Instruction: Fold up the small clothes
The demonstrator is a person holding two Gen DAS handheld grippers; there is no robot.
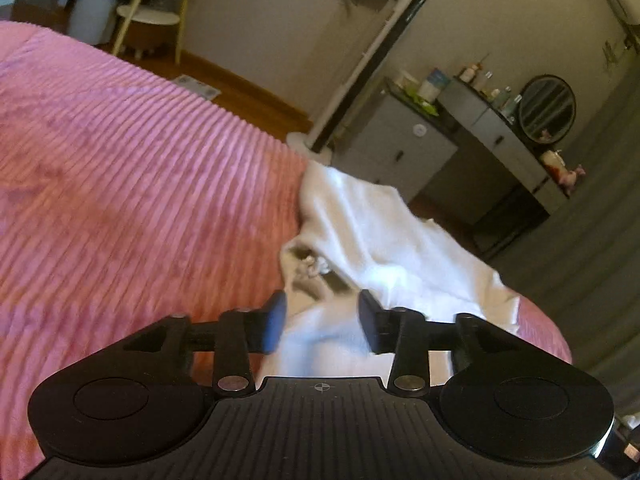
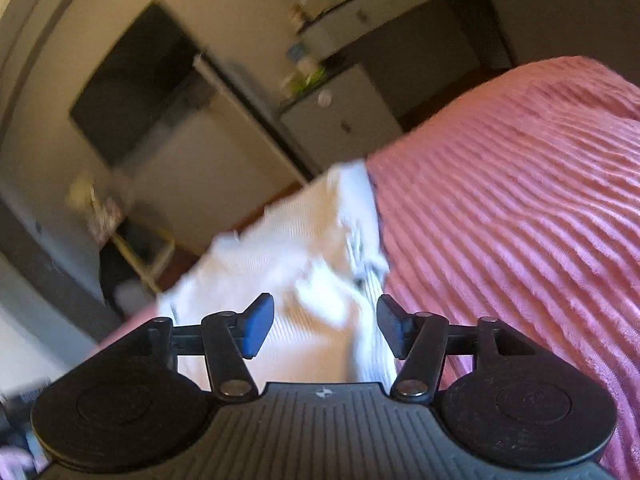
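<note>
A small white garment [image 1: 384,240] lies crumpled on the pink ribbed bedspread [image 1: 132,184], close to the bed's edge. My left gripper [image 1: 322,322] hovers over its near end with the jaws apart; the cloth shows in the gap, and neither pad presses on it. In the right wrist view the same white garment [image 2: 296,264] is blurred and stretches toward the edge of the pink bedspread [image 2: 512,216]. My right gripper [image 2: 326,326] stands open above it, white fabric visible between its fingers without being pinched.
Past the bed's edge are a wooden floor, a grey cabinet [image 1: 404,140] with bottles on top, a desk with a round mirror [image 1: 547,108], and a white stool [image 1: 148,24]. The right wrist view shows a dark panel [image 2: 136,84] on the wall.
</note>
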